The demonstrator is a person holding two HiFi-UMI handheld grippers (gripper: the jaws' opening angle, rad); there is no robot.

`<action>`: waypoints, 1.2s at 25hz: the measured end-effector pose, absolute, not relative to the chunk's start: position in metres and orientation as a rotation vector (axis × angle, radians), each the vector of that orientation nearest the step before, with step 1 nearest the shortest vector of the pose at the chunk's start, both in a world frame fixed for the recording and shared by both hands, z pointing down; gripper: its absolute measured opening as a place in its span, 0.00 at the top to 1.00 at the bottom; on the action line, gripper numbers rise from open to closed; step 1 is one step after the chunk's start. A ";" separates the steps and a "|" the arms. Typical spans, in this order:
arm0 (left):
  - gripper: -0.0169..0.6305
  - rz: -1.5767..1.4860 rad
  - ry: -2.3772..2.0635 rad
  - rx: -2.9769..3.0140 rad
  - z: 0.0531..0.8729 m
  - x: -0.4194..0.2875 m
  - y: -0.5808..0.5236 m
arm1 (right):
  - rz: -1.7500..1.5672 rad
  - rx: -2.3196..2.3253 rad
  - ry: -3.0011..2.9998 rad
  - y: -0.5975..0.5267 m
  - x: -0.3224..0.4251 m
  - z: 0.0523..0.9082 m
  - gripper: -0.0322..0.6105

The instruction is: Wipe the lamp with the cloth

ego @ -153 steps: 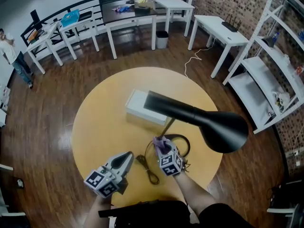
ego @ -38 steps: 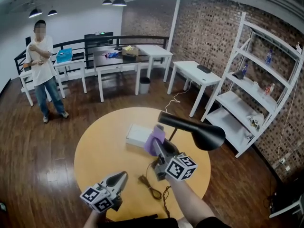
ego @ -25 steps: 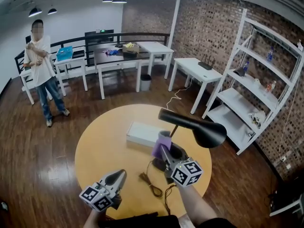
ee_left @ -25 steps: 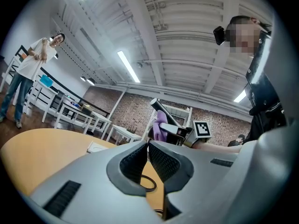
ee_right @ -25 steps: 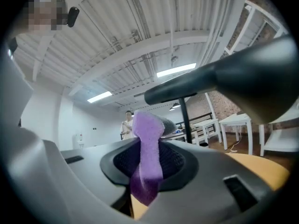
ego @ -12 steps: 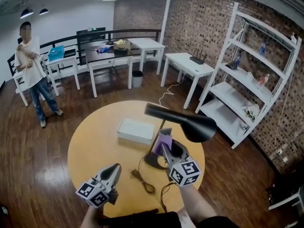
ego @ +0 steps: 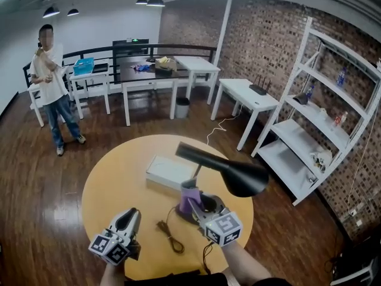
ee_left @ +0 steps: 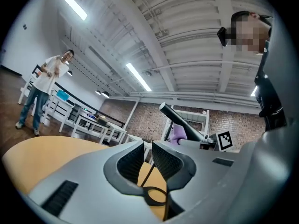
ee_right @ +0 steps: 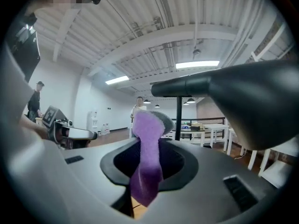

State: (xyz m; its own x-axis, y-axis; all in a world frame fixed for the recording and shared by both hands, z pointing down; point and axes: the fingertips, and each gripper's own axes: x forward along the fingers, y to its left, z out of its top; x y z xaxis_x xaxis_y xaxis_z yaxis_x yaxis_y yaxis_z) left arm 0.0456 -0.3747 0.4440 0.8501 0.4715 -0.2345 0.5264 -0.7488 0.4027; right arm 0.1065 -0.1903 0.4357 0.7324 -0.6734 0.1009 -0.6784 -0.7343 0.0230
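Right gripper (ego: 196, 207) pinches cloth (ego: 189, 195) at frame centre, low beside lamp (ego: 229, 173); a hard push may tip it. Left gripper (ego: 128, 215), jaws just opened slightly, holds nothing.

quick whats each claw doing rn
left claw: open, jaws just been opening, nothing between them
right claw: closed on the purple cloth

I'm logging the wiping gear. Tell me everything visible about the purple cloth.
The cloth is a small purple piece, soft and fuzzy, bunched into a narrow strip. The right gripper clamps it between its jaws; one end sticks up past the tips, the other hangs below. It sits beside the stem of the lamp, over its round base; whether they touch is unclear.
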 end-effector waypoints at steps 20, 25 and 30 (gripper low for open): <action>0.96 -0.390 0.312 2.738 0.419 0.027 -0.435 | 0.114 2.671 -1.441 -0.215 0.076 0.457 0.80; 0.93 -0.352 0.343 2.752 0.424 0.031 -0.423 | 0.103 2.695 -1.401 -0.204 0.081 0.450 0.80; 0.87 -0.337 0.385 2.745 0.423 0.034 -0.418 | 0.120 2.714 -1.372 -0.193 0.083 0.450 0.80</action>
State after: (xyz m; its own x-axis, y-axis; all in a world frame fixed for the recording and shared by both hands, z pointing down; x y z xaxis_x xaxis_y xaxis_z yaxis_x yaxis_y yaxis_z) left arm 0.0338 -0.4183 0.4226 0.9349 0.2215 -0.2774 0.3042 -0.9027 0.3043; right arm 0.0832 -0.1931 0.4503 0.5916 -0.7981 0.1141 -0.8058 -0.5899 0.0521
